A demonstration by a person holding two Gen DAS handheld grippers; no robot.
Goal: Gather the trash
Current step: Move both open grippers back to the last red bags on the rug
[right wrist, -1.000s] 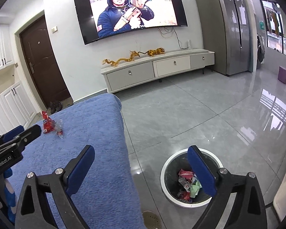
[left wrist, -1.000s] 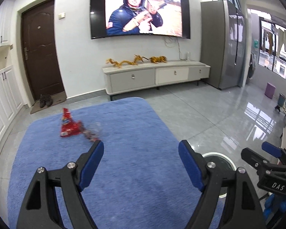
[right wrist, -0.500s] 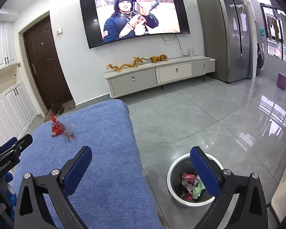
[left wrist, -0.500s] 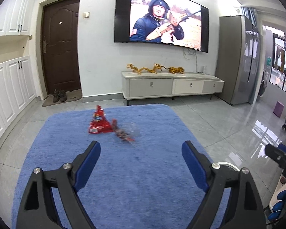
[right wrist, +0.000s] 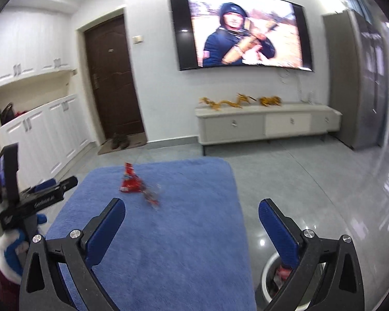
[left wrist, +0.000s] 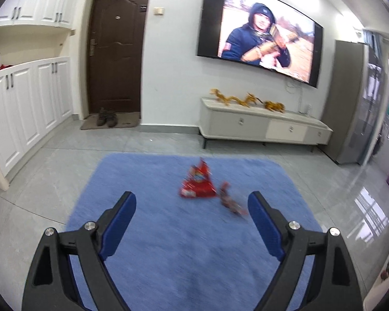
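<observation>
A red snack wrapper (left wrist: 197, 185) lies on the blue rug (left wrist: 168, 254), with a smaller crumpled wrapper (left wrist: 229, 203) just to its right. My left gripper (left wrist: 192, 198) hovers in front of them, open, with nothing between its blue pads. In the right wrist view the same red wrapper (right wrist: 129, 181) and small wrapper (right wrist: 150, 196) lie ahead and to the left on the rug (right wrist: 181, 246). My right gripper (right wrist: 192, 203) is open and empty. A white-rimmed trash bin (right wrist: 265, 272) with trash inside shows behind its right finger. The left gripper (right wrist: 39, 197) is at the left edge.
Glossy grey tile surrounds the rug. A low white TV cabinet (left wrist: 264, 127) stands against the far wall under a big screen. A brown door (left wrist: 115, 51) with shoes (left wrist: 106, 116) is at the back left, white cupboards (left wrist: 26, 108) on the left, a grey fridge (left wrist: 350, 98) on the right.
Both views have swung so the wrappers moved from the far left to nearly straight ahead. The bin slid to the lower right corner of the right view. The left jaws widened a little.
</observation>
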